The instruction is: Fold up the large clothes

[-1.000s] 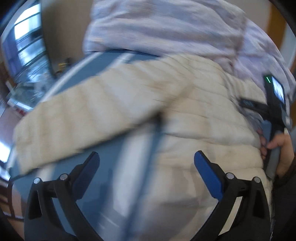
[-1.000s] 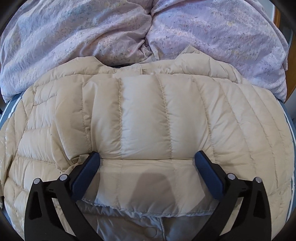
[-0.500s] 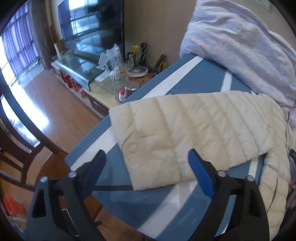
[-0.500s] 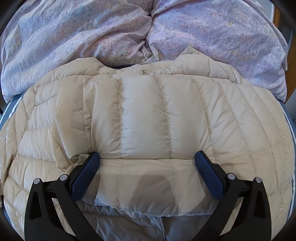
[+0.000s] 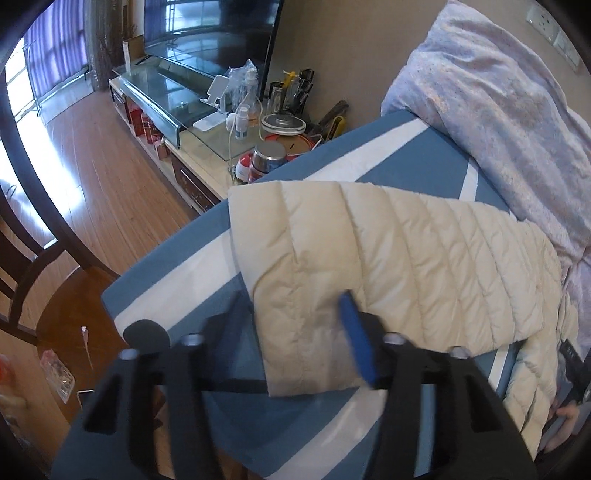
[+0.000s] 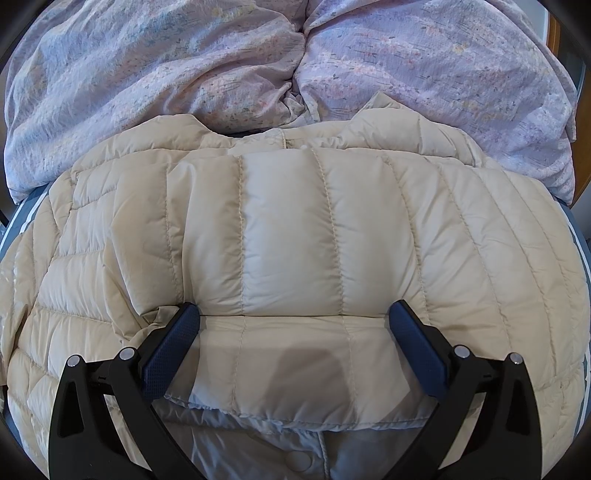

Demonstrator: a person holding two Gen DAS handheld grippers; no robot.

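The left hand-held gripper (image 5: 295, 328) has swung from the jacket body to the outstretched sleeve (image 5: 369, 266), moved in over its cuff end, and its jaws have narrowed around it.

I see a lilac floral duvet (image 6: 295, 74) bunched on the blue-and-white striped bed (image 5: 417, 162), a television (image 5: 207, 33), a cluttered glass-topped stand (image 5: 173, 99) and wooden flooring (image 5: 99, 166).

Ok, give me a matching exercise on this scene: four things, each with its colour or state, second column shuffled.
Things:
1. jacket
2. duvet
3. bedsheet
4. right gripper

Descriptions:
A. blue with white stripes
B. lilac, crumpled
C. open, resting on cloth
D. cream, quilted

Pairs: 1-D, 2-B, 3-A, 4-C
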